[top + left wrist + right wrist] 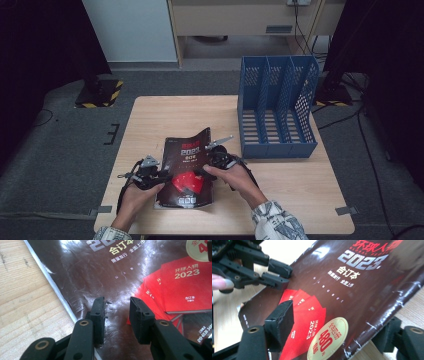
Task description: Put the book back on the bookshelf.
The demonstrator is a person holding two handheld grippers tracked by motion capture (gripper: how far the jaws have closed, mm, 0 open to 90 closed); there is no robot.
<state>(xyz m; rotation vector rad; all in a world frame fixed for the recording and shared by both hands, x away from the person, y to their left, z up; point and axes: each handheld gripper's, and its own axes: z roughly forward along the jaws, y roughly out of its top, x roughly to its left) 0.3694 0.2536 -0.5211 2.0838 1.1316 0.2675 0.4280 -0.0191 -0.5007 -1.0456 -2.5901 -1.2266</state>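
Note:
A dark glossy magazine [187,170] with red booklets printed on its cover lies on the wooden table [165,115] in front of the person. Its right side is raised and curled. My left gripper [167,175] [117,312] rests over the cover near the magazine's [100,272] left edge, its jaws a little apart with nothing between them. My right gripper [207,167] [335,327] straddles the magazine's [362,290] right edge. One jaw is on top of the cover, the other under the lifted edge, and they stand wide. The left gripper [280,273] shows at the far edge in the right gripper view.
A blue slotted file rack [277,107] stands upright at the table's back right, its compartments holding nothing. Bare wood lies behind the magazine and to the right of the hands. Cables run over the floor beyond the rack.

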